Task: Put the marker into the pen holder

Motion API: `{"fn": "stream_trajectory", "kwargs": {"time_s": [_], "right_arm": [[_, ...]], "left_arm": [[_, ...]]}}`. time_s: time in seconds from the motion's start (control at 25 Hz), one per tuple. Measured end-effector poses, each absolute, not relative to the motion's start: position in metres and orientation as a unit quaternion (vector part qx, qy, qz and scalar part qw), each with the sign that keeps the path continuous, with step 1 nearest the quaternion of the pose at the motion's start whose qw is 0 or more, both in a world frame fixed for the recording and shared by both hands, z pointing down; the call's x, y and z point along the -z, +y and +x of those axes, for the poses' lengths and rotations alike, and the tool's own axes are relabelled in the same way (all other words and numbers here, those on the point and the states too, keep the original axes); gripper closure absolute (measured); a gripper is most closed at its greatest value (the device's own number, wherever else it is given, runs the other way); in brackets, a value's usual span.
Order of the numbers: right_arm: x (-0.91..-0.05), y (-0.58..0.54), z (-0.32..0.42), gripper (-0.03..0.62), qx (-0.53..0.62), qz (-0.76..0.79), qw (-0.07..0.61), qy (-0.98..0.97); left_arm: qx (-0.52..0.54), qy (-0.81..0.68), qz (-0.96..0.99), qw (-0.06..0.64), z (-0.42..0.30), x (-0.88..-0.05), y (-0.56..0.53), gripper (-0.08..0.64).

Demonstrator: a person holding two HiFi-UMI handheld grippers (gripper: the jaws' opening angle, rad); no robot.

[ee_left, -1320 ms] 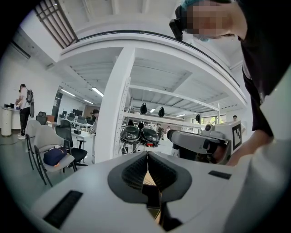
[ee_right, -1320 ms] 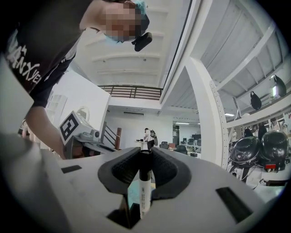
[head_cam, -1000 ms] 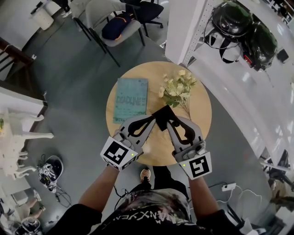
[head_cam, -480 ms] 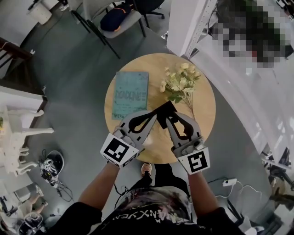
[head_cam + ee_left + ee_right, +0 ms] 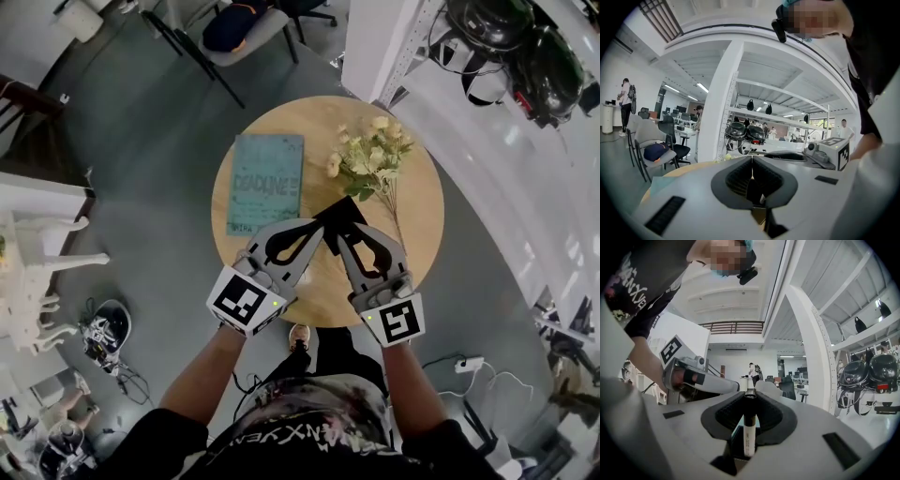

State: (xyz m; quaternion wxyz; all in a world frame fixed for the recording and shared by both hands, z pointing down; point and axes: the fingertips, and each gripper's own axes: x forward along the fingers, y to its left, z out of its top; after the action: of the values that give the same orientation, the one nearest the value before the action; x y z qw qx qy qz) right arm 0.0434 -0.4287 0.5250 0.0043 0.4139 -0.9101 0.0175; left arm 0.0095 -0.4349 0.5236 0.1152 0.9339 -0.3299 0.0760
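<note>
A black pen holder (image 5: 343, 214) stands in the middle of the round wooden table (image 5: 420, 234). My right gripper (image 5: 339, 237) is shut on a marker (image 5: 749, 432) with a white barrel and a black cap. The marker stands upright between the pads (image 5: 765, 414), just at the holder's near side. My left gripper (image 5: 322, 229) has its tips at the holder's near-left edge. In the left gripper view its jaws (image 5: 751, 162) meet at the tips, with a dark shape low between the pads. Whether they pinch the holder's wall I cannot tell.
A teal book (image 5: 267, 183) lies on the table's left part. A bunch of pale flowers (image 5: 370, 164) lies just behind the holder. A chair (image 5: 239, 26) stands beyond the table, and a white shelf post (image 5: 375, 47) with helmets to the right.
Table and grippers have drifted slightly up in the head view. Both grippers keep their places at the holder, with the marker still held.
</note>
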Motion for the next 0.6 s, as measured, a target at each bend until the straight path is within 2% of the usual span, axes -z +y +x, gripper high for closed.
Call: {"fn": "stream_trajectory", "kwargs": {"time_s": [0.6], "right_arm": [[-0.572,-0.422,0.05,0.52,-0.033,0.415,0.055,-0.908]], "left_arm": [[-0.083,-0.33,0.933,0.12,0.014,-0.528,-0.429,0.538]]}}
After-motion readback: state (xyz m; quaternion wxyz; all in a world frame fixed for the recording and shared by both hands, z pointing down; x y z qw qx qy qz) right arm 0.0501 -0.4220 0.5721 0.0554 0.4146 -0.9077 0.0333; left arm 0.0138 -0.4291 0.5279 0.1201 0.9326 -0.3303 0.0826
